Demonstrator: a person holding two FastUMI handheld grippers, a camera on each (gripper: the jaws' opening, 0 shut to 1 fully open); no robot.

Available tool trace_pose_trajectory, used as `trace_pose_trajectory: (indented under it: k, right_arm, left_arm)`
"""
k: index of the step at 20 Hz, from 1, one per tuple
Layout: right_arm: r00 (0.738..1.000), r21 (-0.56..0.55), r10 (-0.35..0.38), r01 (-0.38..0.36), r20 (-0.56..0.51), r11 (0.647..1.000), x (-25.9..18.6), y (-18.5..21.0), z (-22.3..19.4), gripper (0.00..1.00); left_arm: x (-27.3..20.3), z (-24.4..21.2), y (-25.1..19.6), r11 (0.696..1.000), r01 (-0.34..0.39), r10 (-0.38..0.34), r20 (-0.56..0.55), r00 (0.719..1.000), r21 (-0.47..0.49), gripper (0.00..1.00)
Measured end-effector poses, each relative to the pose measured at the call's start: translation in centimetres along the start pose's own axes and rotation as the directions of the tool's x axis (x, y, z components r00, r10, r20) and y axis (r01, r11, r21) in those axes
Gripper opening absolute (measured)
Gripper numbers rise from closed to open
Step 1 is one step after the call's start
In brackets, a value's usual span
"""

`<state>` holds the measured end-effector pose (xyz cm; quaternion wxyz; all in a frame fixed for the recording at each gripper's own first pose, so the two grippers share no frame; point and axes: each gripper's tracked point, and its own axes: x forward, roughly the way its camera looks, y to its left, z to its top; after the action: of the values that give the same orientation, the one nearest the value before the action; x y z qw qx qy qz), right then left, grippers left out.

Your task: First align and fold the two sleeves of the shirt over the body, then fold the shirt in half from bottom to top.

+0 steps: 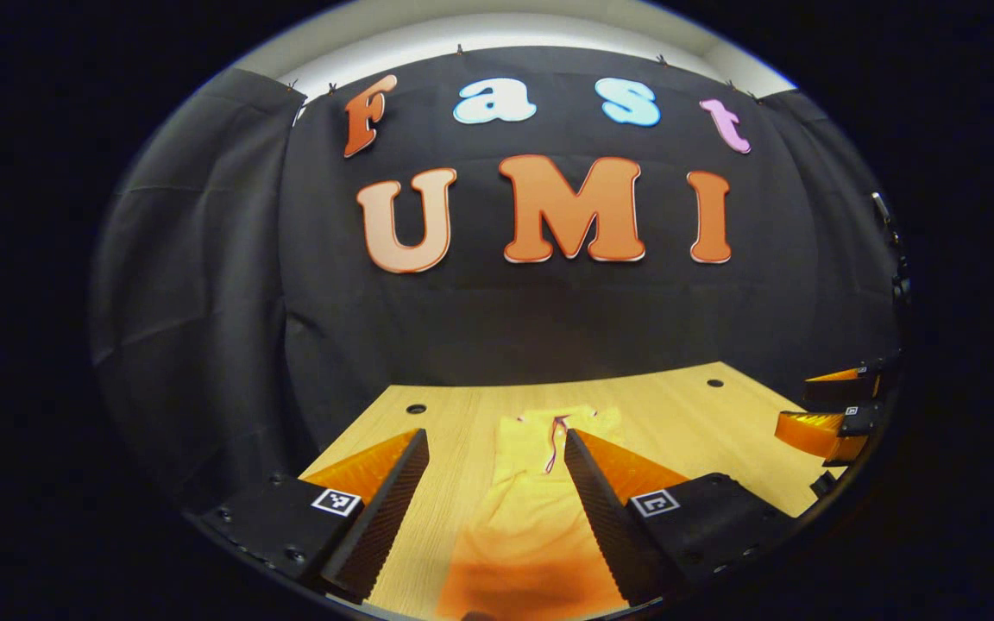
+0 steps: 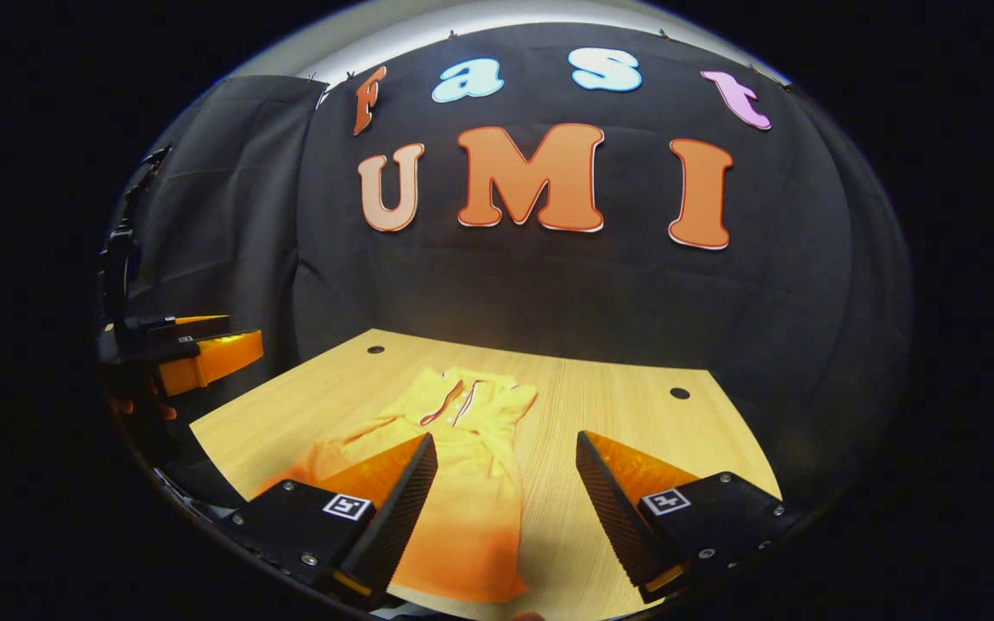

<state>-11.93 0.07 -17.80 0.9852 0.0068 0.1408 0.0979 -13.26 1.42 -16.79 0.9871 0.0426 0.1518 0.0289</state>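
The shirt [image 1: 540, 509] lies flat on the wooden bench [image 1: 704, 414], collar end toward the back wall and hem toward the cameras. It reads as a long narrow strip, yellow at the collar and shading to orange at the hem.

In the left gripper view, the left gripper [image 1: 497, 448] hangs above the near part of the bench with its fingers [image 1: 385, 500] spread wide and nothing between them. The shirt runs up the gap between the two fingers, closer to the right-hand one, whose inner edge overlaps the cloth's right side in the picture; whether it touches cannot be told. The collar sits just beyond the fingertips. At the far right edge of this view, the right gripper [image 1: 833, 414] shows, well apart from the shirt.

In the right gripper view, the right gripper [image 2: 506, 453] is likewise released, fingers [image 2: 618, 509] parted and gripping nothing. Here the shirt [image 2: 462, 483] lies to the left of centre: its body passes by the left-hand finger and into the gap, while the right-hand finger stands over bare bench [image 2: 635, 397]. A fold of cloth spreads leftward from the body behind the left-hand finger. The left gripper [image 2: 204, 354] shows at the left edge, off the side of the bench.
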Motion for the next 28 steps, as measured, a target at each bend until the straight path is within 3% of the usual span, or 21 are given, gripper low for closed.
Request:
trace_pose_trajectory:
  k: [3,8,13,20,25,27,28]
  right_arm:
    - [0.992,-0.013,0.018,-0.02,-0.122,1.0,0.9,0.5,-4.1,0.98]
    - [0.94,0.041,0.066,-0.056,-0.334,0.998,1.3,2.3,-10.8,0.99]
    - [0.872,0.076,0.056,-0.022,-0.487,0.997,0.7,2.0,-16.6,0.99]
    - [0.75,0.135,0.076,0.018,-0.657,0.991,0.2,2.4,-22.8,0.99]
    - [0.72,0.115,0.079,0.001,-0.689,0.993,0.4,3.2,-24.2,0.99]
    - [0.719,0.104,0.079,-0.009,-0.691,0.995,0.6,3.2,-24.1,0.99]
    - [0.717,0.096,0.079,-0.017,-0.693,0.995,0.5,3.2,-24.2,0.99]
  left_arm:
    - [1.0,-5.2,-0.2,0.999,0.031,-0.033,-0.16,0.987,-0.014,0.97]
    - [1.0,-13.0,1.6,1.0,0.026,-0.026,-0.387,0.922,-0.006,0.98]
    - [0.7,-19.1,1.8,0.998,0.059,-0.053,-0.577,0.815,-0.009,0.98]
    - [1.2,-24.8,2.4,0.999,0.037,-0.046,-0.739,0.672,-0.028,0.98]
    - [0.4,-27.6,1.9,0.994,0.023,-0.1,-0.806,0.583,-0.107,0.99]
    - [0.5,-28.3,1.8,0.996,0.028,-0.082,-0.817,0.571,-0.08,0.99]
    - [0.8,-28.4,1.8,0.997,0.048,-0.079,-0.812,0.578,-0.063,0.99]
